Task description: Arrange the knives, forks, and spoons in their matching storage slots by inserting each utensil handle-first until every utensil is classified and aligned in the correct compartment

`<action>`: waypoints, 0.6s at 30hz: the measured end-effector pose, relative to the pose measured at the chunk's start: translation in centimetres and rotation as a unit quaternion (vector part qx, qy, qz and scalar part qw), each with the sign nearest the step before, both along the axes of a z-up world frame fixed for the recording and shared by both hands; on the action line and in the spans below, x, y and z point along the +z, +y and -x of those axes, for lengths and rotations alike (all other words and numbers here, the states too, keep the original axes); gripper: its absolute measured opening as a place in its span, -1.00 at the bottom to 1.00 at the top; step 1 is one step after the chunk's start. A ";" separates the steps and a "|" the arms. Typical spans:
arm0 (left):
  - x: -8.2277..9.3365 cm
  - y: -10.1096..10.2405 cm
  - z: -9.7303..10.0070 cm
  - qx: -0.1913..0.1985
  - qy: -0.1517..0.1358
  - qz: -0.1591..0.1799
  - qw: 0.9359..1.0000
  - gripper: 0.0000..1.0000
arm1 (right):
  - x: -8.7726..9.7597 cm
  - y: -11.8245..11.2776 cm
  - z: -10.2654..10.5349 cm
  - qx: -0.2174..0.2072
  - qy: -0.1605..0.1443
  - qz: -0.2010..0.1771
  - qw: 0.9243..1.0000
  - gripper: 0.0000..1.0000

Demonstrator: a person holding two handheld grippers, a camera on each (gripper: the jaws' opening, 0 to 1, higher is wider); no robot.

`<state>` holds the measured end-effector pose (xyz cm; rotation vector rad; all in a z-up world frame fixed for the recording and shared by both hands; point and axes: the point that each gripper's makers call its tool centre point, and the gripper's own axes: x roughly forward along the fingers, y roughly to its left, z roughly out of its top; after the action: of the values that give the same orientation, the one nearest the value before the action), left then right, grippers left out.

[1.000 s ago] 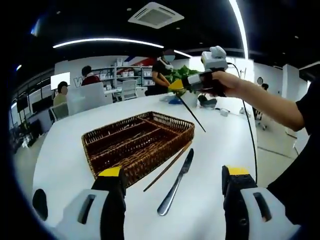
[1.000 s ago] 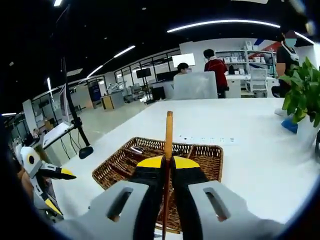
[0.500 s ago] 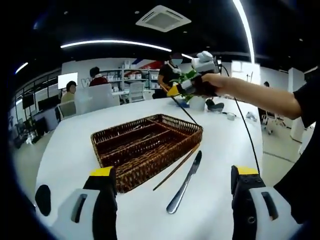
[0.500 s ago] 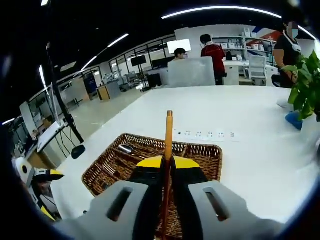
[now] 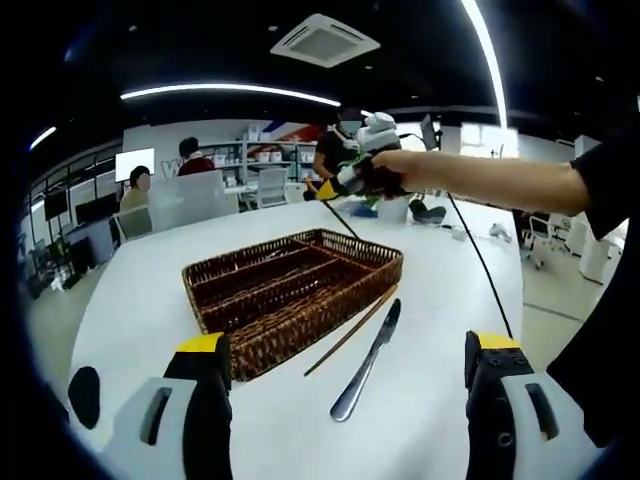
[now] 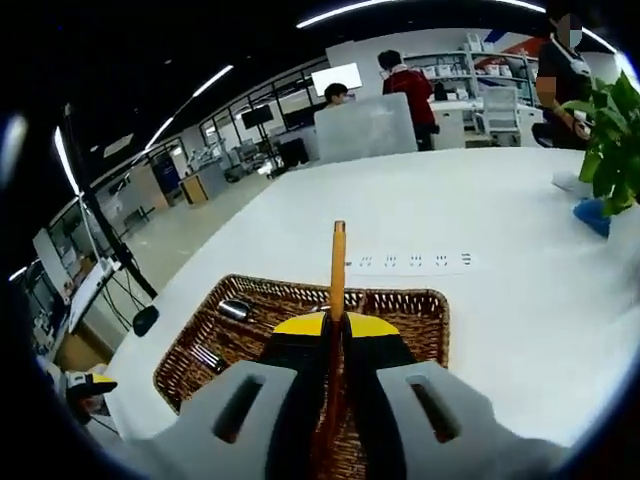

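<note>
The chopstick (image 6: 337,262) stands pinched between the closed jaws of the right gripper (image 6: 336,322), its orange-tipped end poking up past the yellow pads, held in the air above the wicker tray (image 6: 399,306). In the left gripper view that same tool, gripped in a person's hand (image 5: 385,172), hangs over the tray's far end with the dark stick slanting down towards the rim (I cannot tell if it touches). The tray sits on the white table (image 5: 130,300), long compartments running lengthwise, something metallic (image 6: 233,309) lying inside. Beside the tray's near edge lie a second chopstick (image 5: 345,332) and a table knife (image 5: 366,348), almost parallel. The left gripper (image 5: 345,350) hovers nearer, jaws wide apart, holding nothing.
</note>
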<state>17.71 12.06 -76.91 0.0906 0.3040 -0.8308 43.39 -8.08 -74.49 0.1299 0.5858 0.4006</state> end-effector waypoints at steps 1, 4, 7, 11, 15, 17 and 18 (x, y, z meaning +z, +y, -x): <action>0.0 0.0 0.1 -0.002 -0.003 0.002 1.000 0.99 | -0.4 0.0 0.0 -0.001 0.003 0.002 1.000 -0.91; 0.1 0.1 0.1 -0.002 -0.008 0.005 1.000 0.99 | -2.4 -0.1 0.0 -0.007 0.021 0.003 1.000 -0.91; 0.0 0.5 0.0 0.001 -0.010 0.006 1.000 0.99 | -3.4 -0.1 0.0 -0.012 0.033 -0.007 0.999 -0.91; -0.3 1.2 0.1 0.007 -0.012 0.011 1.000 0.99 | -5.0 0.0 -0.7 -0.017 0.053 -0.015 0.998 -0.91; -1.0 2.1 -0.1 0.017 -0.003 0.002 1.000 0.99 | -6.3 -0.3 -1.6 -0.026 0.064 -0.013 0.998 -0.90; -1.1 2.3 -0.1 0.018 -0.004 0.002 1.000 0.99 | -7.2 -0.5 -1.7 -0.032 0.071 -0.013 0.997 -0.90; -1.1 2.4 -0.1 0.019 -0.004 0.002 1.000 0.99 | -7.4 -0.5 -1.9 -0.037 0.069 -0.016 0.997 -0.90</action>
<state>17.84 14.42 -78.02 0.0846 0.2953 -0.7941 45.28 -8.62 -81.90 0.2115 0.7090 0.3310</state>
